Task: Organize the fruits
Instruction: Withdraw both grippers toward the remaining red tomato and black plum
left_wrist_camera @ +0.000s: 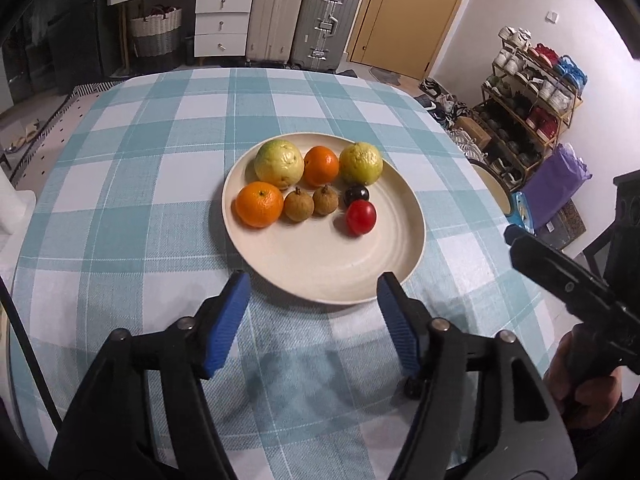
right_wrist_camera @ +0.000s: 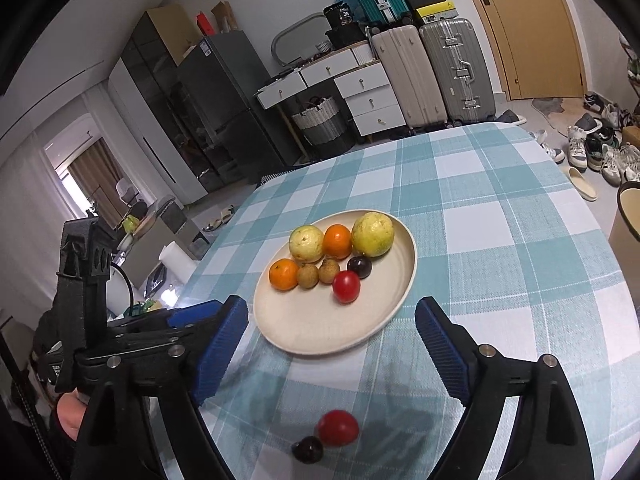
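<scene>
On the checked tablecloth (right_wrist_camera: 500, 216), my wide-open right gripper (right_wrist_camera: 332, 332) hides nothing; a red tomato (right_wrist_camera: 337, 427) and half-shadowed dark fruit (right_wrist_camera: 307, 449) lie beneath it, my left gripper (left_wrist_camera: 313, 292) equally wide by the plate (left_wrist_camera: 320, 256).

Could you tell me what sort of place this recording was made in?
Most likely a lived-in home, perhaps a small apartment: suitcases stand by a door, a shoe rack lines the wall, and a checked tablecloth covers the table.
</scene>
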`<state>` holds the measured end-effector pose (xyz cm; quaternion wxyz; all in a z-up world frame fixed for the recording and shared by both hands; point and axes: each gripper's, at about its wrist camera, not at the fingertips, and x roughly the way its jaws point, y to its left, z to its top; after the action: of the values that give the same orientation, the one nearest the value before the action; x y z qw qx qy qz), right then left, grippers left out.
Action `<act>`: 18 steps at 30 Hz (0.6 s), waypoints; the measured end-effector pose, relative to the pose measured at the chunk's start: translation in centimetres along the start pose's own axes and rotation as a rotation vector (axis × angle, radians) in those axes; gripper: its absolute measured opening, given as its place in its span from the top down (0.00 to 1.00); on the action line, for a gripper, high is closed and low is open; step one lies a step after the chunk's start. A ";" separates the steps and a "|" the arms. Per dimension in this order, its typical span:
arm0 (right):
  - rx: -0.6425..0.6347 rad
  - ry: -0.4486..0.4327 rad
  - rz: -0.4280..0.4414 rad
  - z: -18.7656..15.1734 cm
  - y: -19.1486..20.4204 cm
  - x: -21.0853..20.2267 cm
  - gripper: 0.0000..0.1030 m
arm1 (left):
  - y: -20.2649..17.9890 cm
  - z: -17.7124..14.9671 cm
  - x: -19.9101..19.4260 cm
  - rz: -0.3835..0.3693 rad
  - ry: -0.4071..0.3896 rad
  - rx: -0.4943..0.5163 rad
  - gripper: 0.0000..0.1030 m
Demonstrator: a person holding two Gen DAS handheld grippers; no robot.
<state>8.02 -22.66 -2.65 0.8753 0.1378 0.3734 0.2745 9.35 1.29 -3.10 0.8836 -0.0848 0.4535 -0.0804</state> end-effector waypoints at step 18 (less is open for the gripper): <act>0.016 0.007 -0.035 -3.4 -0.4 -2.3 0.02 | -1.2 -5.1 0.6 -0.033 0.110 0.010 0.03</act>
<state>4.36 -24.23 -3.85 0.8776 0.1373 0.3809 0.2566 5.41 -0.42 -6.21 0.8564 -0.0833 0.4993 -0.1019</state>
